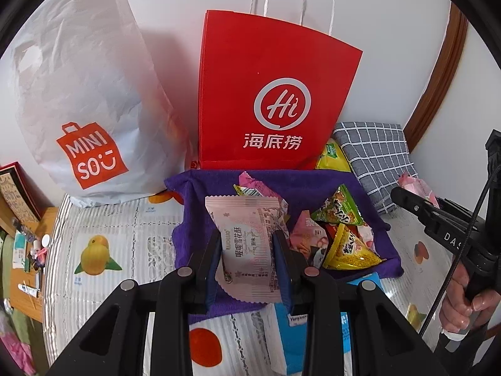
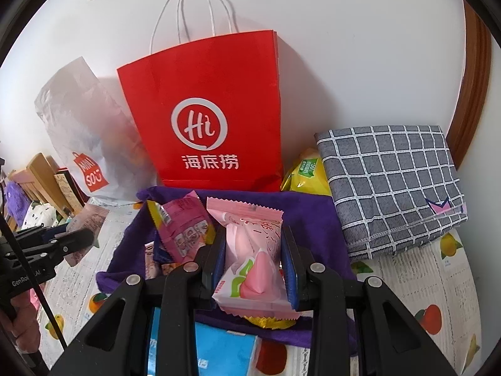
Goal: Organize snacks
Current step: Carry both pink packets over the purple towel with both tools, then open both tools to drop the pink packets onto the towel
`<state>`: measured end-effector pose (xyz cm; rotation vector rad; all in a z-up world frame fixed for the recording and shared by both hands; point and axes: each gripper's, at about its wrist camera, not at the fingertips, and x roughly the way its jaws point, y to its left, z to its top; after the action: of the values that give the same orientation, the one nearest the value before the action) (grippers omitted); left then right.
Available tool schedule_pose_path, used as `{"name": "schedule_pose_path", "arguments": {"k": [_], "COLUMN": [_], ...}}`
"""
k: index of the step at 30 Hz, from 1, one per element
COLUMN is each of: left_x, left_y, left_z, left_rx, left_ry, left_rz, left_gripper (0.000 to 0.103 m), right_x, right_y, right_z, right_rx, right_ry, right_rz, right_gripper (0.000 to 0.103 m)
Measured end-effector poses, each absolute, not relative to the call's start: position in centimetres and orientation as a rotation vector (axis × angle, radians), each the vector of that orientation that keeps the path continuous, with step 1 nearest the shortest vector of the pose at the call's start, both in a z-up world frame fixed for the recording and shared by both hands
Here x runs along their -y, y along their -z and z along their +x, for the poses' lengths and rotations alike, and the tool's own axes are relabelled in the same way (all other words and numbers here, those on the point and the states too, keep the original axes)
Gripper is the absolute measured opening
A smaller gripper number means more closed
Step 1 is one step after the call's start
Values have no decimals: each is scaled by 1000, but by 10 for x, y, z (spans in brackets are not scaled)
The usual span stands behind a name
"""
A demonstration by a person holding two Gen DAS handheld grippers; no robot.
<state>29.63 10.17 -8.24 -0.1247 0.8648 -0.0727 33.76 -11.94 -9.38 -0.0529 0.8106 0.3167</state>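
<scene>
Two grippers over the purple cloth tray (image 1: 385, 241): left gripper (image 1: 247, 247) clamps one pale pink printed snack packet (image 1: 247, 235), right gripper (image 2: 255, 261) clamps one pink-and-white wrapped snack (image 2: 250, 250). Behind the tray stand two bags, one red paper bag (image 1: 269, 94) and one white plastic bag (image 1: 84, 94); one grey checked folded cloth (image 2: 391, 181) lies right of the tray, with bare fruit-print mat (image 1: 103, 244) at its left.

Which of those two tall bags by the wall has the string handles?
The red paper bag with the "Hi" logo; the white Miniso bag beside it shows only a cut-out grip.

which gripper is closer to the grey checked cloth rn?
Right. The right gripper, clamped on a pink snack pack, sits just beside the grey checked cloth. The left gripper holds its pale pack across the purple cloth, farther off.
</scene>
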Motion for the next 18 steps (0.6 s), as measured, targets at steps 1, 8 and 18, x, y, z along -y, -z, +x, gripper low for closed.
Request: {"name": "schedule_pose_path", "arguments": {"k": [1, 8, 18], "left_x": [-101, -107, -119], "left_y": [83, 93, 120], "left_z": [298, 308, 327], "left_rx": [-867, -883, -928], "left_ry": [73, 64, 55], "left_rz": [-124, -132, -183], "left_gripper": [30, 30, 30], "right_x": [121, 131, 137], "right_y": [95, 110, 152], "right_z": [340, 353, 375], "right_rx": [-815, -836, -920], "right_ry": [-315, -308, -308], "right_rz": [-50, -39, -16], "right_gripper": [31, 32, 32]}}
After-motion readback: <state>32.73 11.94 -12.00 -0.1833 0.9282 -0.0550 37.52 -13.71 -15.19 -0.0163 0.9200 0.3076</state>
